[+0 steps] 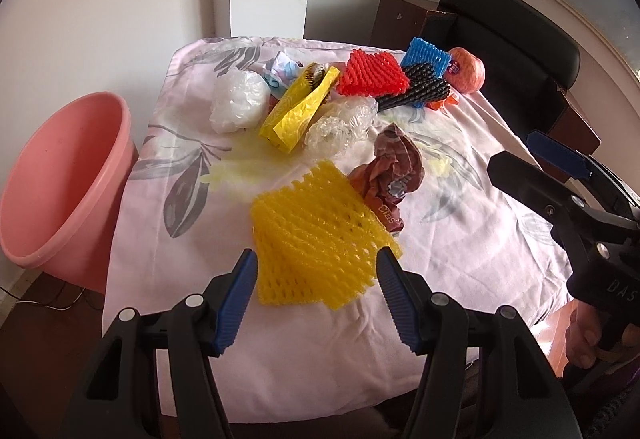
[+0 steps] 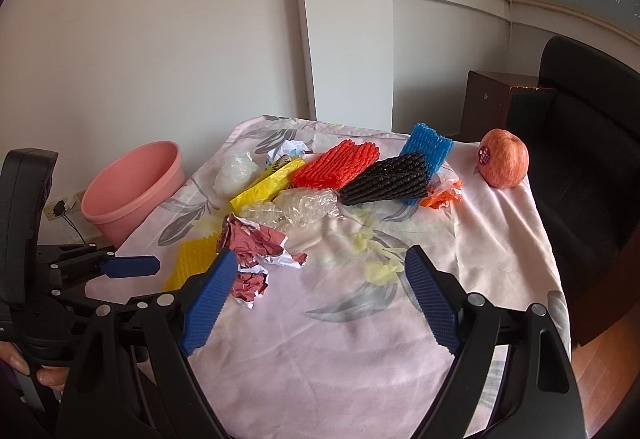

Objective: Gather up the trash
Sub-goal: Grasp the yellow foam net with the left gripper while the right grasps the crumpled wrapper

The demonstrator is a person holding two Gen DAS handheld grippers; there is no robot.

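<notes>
Trash lies on a table with a pink floral cloth [image 1: 304, 339]. A yellow foam net [image 1: 316, 243] lies nearest, between the tips of my open left gripper [image 1: 316, 279], which is not closed on it. Behind it are a crumpled maroon wrapper [image 1: 394, 175], clear plastic [image 1: 344, 123], a yellow bag [image 1: 300, 107], a white bag [image 1: 238, 101], and red [image 1: 372, 75], black [image 1: 416, 89] and blue [image 1: 426, 57] foam nets. My right gripper [image 2: 316, 295] is open and empty above the cloth [image 2: 340, 351], right of the wrapper [image 2: 252, 243].
A pink bucket [image 1: 60, 183] stands on the floor left of the table; it also shows in the right wrist view [image 2: 132, 187]. An apple [image 2: 502, 163] sits at the table's far right corner. A black chair [image 2: 584, 159] and a brown cabinet [image 2: 488, 99] stand on the right.
</notes>
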